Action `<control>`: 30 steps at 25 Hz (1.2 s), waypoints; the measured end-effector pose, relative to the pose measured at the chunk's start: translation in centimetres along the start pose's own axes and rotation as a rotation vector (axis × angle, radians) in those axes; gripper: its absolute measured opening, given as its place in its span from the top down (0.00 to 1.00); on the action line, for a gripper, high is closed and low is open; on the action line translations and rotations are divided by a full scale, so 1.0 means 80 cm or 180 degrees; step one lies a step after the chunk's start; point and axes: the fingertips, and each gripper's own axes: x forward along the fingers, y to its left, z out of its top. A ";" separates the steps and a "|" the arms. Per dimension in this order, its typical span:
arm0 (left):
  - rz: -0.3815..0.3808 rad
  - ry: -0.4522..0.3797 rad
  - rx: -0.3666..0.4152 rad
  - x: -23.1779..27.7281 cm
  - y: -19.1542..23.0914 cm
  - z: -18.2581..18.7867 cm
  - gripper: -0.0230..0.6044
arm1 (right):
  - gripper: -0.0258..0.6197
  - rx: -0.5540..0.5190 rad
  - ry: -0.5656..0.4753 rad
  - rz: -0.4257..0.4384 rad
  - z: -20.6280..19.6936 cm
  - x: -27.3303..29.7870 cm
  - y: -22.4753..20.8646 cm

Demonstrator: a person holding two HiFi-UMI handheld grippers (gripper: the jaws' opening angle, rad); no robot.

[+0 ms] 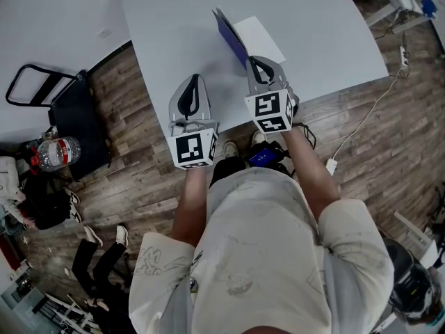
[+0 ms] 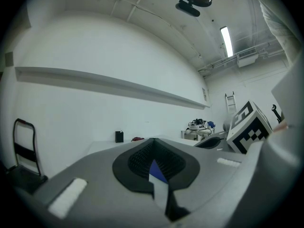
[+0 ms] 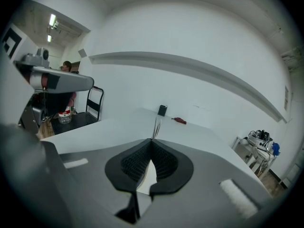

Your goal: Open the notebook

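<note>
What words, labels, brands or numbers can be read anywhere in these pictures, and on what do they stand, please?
No text can be read.
Water bottle: red label, too small to read.
Marker cubes: black-and-white square patterns only, no letters.
Notebook: blue cover and white page show no print.

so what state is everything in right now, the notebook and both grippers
notebook: partly open, blue cover lifted steeply, white page lying flat on the table
right gripper: shut on the notebook's lifted cover
left gripper: shut, holding nothing, apart from the notebook
</note>
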 end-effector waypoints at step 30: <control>0.0129 0.0036 -0.0005 -0.005 0.008 -0.001 0.93 | 0.95 -0.0379 0.0006 0.0398 -0.004 0.004 0.050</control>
